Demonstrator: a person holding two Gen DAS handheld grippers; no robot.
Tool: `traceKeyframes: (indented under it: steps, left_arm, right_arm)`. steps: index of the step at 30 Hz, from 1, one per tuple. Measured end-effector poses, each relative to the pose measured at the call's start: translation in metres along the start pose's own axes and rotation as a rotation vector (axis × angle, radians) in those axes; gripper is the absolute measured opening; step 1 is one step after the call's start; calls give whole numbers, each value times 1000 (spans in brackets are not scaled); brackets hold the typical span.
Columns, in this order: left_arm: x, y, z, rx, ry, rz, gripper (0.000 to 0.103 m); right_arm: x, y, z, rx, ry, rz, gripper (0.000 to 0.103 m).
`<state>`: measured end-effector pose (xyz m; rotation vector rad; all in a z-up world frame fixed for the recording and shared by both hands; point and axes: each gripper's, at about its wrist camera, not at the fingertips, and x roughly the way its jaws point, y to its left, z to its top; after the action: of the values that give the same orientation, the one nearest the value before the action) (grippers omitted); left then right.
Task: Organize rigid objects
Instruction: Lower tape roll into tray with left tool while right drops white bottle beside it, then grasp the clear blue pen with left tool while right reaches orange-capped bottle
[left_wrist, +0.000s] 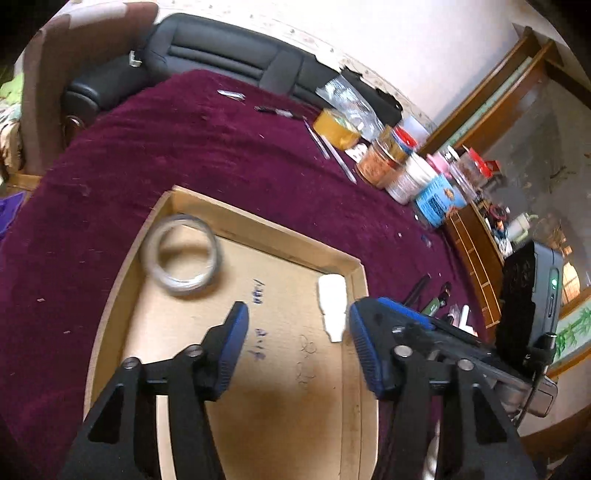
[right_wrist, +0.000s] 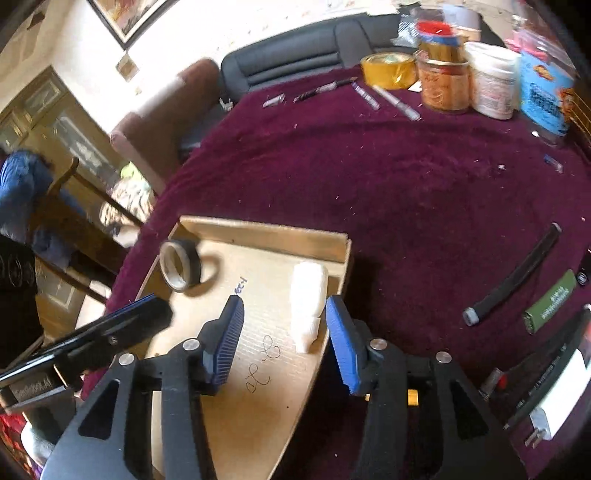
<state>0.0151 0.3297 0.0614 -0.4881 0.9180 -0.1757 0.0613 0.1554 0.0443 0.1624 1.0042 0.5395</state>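
Maroon cloth covers my surface (left_wrist: 221, 155), with a cardboard tray (left_wrist: 266, 236) on it. Left view: my left tool (left_wrist: 295, 332) hangs released over the tray, tape roll (left_wrist: 181, 254) ahead-left. Right view: my right tool (right_wrist: 284, 332) is released, white block (right_wrist: 308, 302) between its pads, lengthwise. Tray scribbles are unreadable.

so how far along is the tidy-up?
Done: tape roll and white piece lie in the cardboard tray. In hand: nothing; left gripper and right gripper hang open above the tray. Left: black stick, green stick and pens on the cloth.
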Motion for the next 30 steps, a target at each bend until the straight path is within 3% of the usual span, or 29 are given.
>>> traceKeyframes:
  steps: [4, 7, 13, 16, 22, 26, 30]
  left_arm:
    - [-10, 23, -1, -76, -23, 51, 55]
    - [-11, 41, -4, -139, -23, 46, 55]
    - [-21, 39, -19, -183, -22, 22, 56]
    - [-30, 10, -31, -129, -18, -17, 66]
    - [-20, -75, -59, 68, 33, -32, 68]
    - [8, -125, -82, 181, 83, 1, 68]
    - [28, -155, -99, 228, 127, 9, 68]
  right_arm:
    - [-39, -6, -9, -7, -67, 23, 47]
    - [-75, -23, -21, -10, -116, 18, 53]
    - [-150, -102, -46, 86, -229, -103, 57]
    - [-178, -145, -60, 152, -281, -196, 59]
    - [-220, -230, -89, 340, -442, -405, 60]
    - [-220, -264, -99, 406, -478, -455, 60]
    - [-207, -278, -104, 412, -466, -460, 59]
